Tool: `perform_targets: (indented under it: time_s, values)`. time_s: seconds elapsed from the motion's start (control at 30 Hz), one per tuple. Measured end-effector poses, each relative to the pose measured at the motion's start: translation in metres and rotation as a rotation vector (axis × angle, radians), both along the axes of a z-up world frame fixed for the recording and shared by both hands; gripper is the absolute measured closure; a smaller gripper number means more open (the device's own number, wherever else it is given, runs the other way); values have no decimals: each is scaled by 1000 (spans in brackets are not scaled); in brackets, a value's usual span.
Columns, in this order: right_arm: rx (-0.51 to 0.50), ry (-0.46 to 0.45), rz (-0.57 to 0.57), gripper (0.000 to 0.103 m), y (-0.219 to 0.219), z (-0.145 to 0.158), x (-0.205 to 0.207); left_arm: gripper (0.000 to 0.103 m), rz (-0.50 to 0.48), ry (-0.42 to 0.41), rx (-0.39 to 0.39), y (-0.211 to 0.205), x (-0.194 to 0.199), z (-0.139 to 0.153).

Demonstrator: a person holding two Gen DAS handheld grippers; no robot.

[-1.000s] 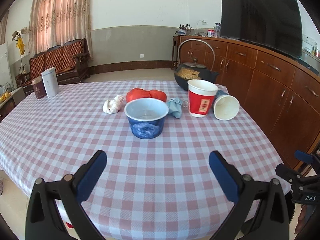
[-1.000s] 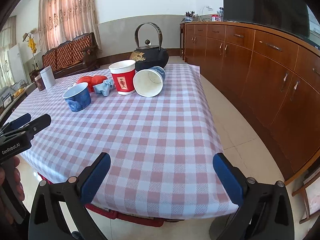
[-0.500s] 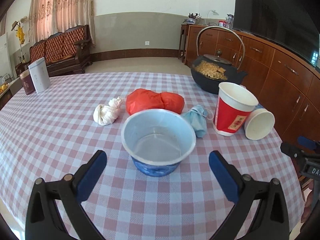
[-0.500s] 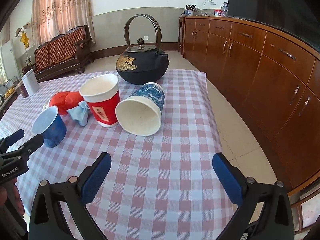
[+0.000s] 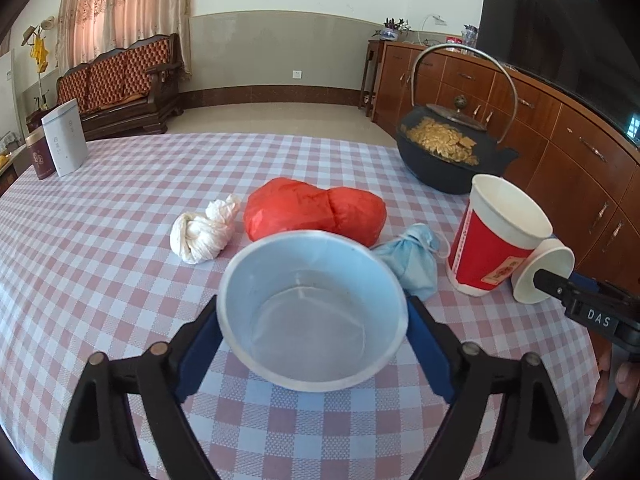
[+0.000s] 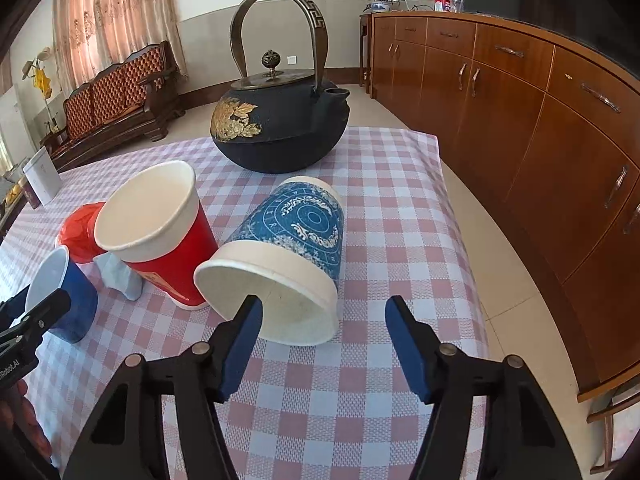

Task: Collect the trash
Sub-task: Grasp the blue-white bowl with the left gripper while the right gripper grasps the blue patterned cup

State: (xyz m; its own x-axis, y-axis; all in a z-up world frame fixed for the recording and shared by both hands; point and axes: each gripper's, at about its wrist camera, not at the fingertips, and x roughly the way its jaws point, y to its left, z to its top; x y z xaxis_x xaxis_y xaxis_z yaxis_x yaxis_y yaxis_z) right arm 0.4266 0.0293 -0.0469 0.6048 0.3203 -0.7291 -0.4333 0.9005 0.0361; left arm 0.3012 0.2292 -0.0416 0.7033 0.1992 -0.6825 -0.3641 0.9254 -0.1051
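Left gripper (image 5: 312, 334): jaws closing on the small blue paper cup with pale interior (image 5: 312, 312), lower centre of the left view; pads sit at its rim sides, contact uncertain.

Right gripper (image 6: 324, 344): jaws closing, not yet gripping; left pad crosses the mouth of the tipped blue-and-white patterned paper cup (image 6: 288, 256), centre of the right view.

Handling, both cups: probably light, thin-walled, easily crushed; take across the stiffer rolled rim.

Also on the pink checked tablecloth (image 5: 100, 240): upright red paper cup (image 6: 160, 232), crumpled red plastic bag (image 5: 312, 208), knotted white tissue (image 5: 202, 232), balled pale blue mask (image 5: 412, 260).
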Motion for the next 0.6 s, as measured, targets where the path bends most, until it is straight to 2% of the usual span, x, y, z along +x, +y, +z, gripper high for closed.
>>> perform_targets:
  time_s: [0.07,0.1,0.13,0.6]
  values:
    - [8,10,4,61,0,-1,2,19,-9,0,4,-1,1,0]
    - [9,15,5,83,0,-2,3,19,-14,-1,4,-2,0,0]
    - [15,23,4,97,-1,-3,4,19,-18,-2,5,-3,0,0]
    - [46,-45,25,99,-28,8,-36,20,-76,-70,26,-21,-33,12]
